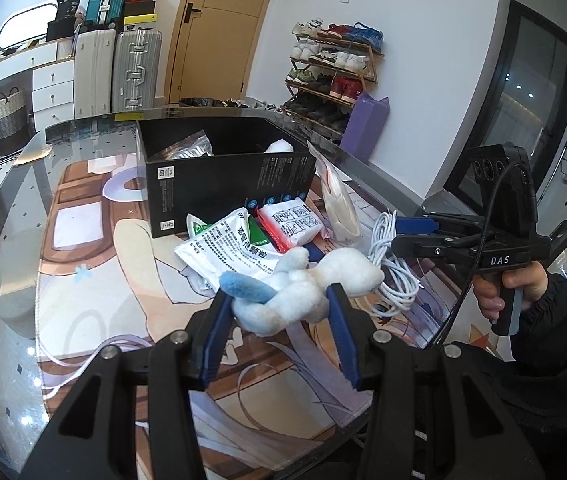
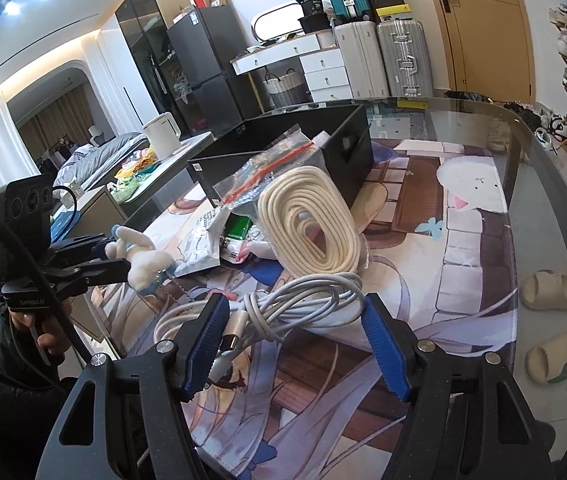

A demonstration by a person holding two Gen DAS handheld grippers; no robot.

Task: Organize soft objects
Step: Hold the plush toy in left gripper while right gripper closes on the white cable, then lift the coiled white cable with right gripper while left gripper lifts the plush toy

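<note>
Left gripper (image 1: 279, 300) clamped on white plush toy (image 1: 307, 284), lifted just above mat. Right gripper (image 2: 295, 316) jaws spread round white cable bundle (image 2: 283, 304), not pinching yet. Beyond: packets, then black box (image 1: 219, 184). Step: plush picked up; next, prob. carry over rim & drop in box.

Premises: a lived-in home, a combined living and sleeping room. Evidence: a shoe rack (image 1: 333, 76) stocked with pairs stands against the wall near a wooden door (image 1: 219, 28). Suitcases (image 1: 117, 74) are parked beside a white chest of drawers (image 2: 325, 70), with shoe boxes stacked above. A woven basket (image 2: 285, 88) sits under a vanity shelf. A dark fridge (image 2: 207, 68), a white kettle (image 2: 162, 131) and an unmade bed (image 2: 99, 156) are present. Slippers (image 2: 549, 322) lie on the floor beneath the glass tabletop (image 2: 539, 184).
</note>
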